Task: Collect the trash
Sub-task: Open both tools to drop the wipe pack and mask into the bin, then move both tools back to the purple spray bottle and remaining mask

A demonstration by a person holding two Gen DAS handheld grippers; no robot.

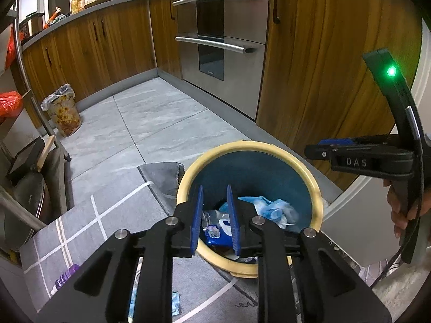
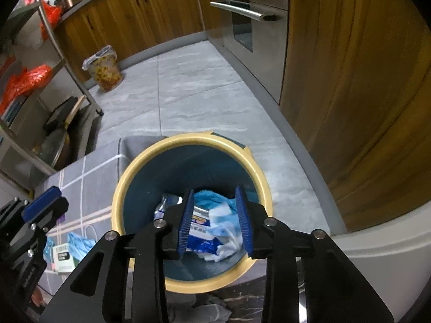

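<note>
The left gripper [image 1: 216, 219], a black linkage frame tipped with ribbed blue pads, tilts down over the mouth of the round bin with a cream plastic rim and smooth teal inner wall [image 1: 317, 196], its jaws standing apart with nothing between them; the right gripper [image 2: 215, 222], of the same build, points steeply down into the same bin from nearer its centre, its jaws also apart and empty. In the left wrist view the right gripper shows from the side to the right of the bin, with a green light glowing on its curved black handle and a person's hand [image 1: 404, 210] wrapped round the grip. The bin stands on a grey woven mat crossed by white lines [image 1: 80, 223], itself lying on pale grey stone-look floor tiles [image 1: 150, 118] beside glossy wood-grain cabinet fronts [image 1: 323, 67] and a brushed steel oven with bar handles [image 1: 223, 45]. Down in the bin, directly beneath both pairs of pads, lie a crumpled blue and white plastic wipes packet [image 2: 200, 238], soft white tissue [image 2: 223, 242] and a scrunched light blue sheet [image 2: 212, 200]. Outside the bin, on the mat to its left, lie a thin light blue wrapper [image 2: 78, 245] and a small white and green carton [image 2: 63, 259], just beside each other and below the left gripper's fingers
</note>
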